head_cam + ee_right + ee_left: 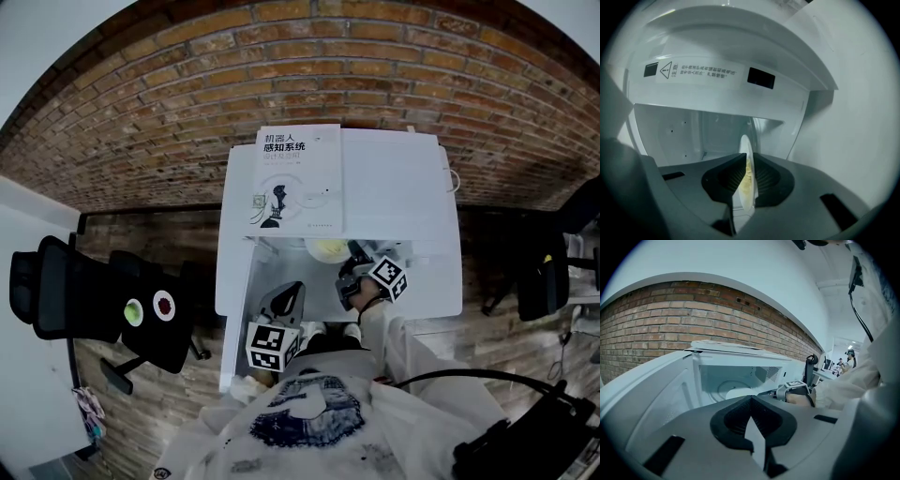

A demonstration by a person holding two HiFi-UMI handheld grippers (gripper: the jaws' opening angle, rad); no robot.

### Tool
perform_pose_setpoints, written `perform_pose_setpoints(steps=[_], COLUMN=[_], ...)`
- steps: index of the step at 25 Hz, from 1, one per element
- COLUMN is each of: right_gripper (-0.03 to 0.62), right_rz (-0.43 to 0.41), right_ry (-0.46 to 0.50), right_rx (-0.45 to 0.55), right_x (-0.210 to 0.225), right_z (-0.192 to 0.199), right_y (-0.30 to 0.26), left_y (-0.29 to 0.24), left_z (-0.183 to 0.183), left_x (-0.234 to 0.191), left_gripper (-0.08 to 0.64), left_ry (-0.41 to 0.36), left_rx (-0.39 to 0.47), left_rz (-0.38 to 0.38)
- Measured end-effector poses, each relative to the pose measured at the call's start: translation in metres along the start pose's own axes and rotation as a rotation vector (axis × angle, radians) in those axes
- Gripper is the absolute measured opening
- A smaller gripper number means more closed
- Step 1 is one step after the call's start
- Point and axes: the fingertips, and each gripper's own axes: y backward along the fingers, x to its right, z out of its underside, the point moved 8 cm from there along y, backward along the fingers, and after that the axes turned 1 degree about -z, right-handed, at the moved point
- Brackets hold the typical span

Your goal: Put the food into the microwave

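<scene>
While the right gripper clamps a plate of what looks like yellowish food at the open microwave, the left gripper hovers nearby, jaws together.

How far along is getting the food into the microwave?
Done: the microwave has its door standing open. In hand: the right gripper has its jaws shut on the rim of a plate carrying yellowish food, which appears to be inside the microwave. Left: set the plate down, let go, pull out, and probably close the door. The left gripper is shut and empty.
</scene>
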Motion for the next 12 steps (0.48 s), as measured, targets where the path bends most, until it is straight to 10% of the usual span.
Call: perform_pose_setpoints(steps=[12], right_gripper=[0.087], right_rz=[-0.014], right_ry=[0.004], right_rx=[-0.013], right_x=[-0.002], right_z=[-0.004], right_y=[0.004], left_y=[-0.012], left_z=[0.009], left_x=[0.008], left_gripper=[0.008], left_ry=[0.048], left_rx=[-0.040], left_rz=[0.032])
